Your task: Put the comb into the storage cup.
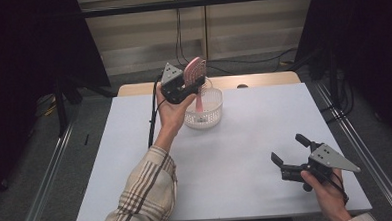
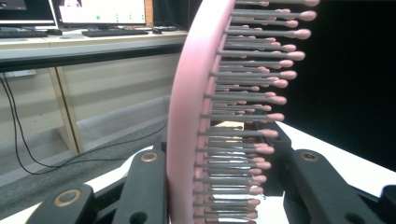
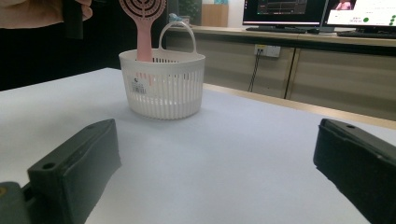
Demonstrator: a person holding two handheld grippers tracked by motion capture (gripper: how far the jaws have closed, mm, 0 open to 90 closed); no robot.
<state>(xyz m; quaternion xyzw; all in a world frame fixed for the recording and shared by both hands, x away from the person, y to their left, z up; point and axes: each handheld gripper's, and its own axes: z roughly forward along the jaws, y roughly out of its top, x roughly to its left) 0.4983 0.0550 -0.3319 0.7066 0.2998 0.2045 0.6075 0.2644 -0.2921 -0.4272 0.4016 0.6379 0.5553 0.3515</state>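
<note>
Two grippers share the work: the left gripper (image 1: 195,83), clamped on the pink hairbrush (image 1: 194,69), holds it upright with its handle inside the white basket (image 1: 206,115) at the tabletop's far side, seemingly mid-placement and needing a release, while the right gripper (image 1: 290,150) rests spread apart near right.

Lab or office-type recording room, not a home. Long pale wooden desk (image 3: 299,39) along the back wall carries 2 lit computer monitors (image 3: 284,11) plus black keyboards (image 2: 114,32). White wall socket (image 3: 264,50) under the desk with black cables (image 2: 28,140) hanging to a grey carpeted floor (image 1: 103,87). Work surface is a plain white-topped rectangular table (image 1: 246,153) with a light wooden edge, boxed in by a black metal frame bar (image 1: 189,3) overhead and silver aluminium rails (image 1: 46,172) at floor level. Black curtains (image 1: 26,43) hang on both sides.
</note>
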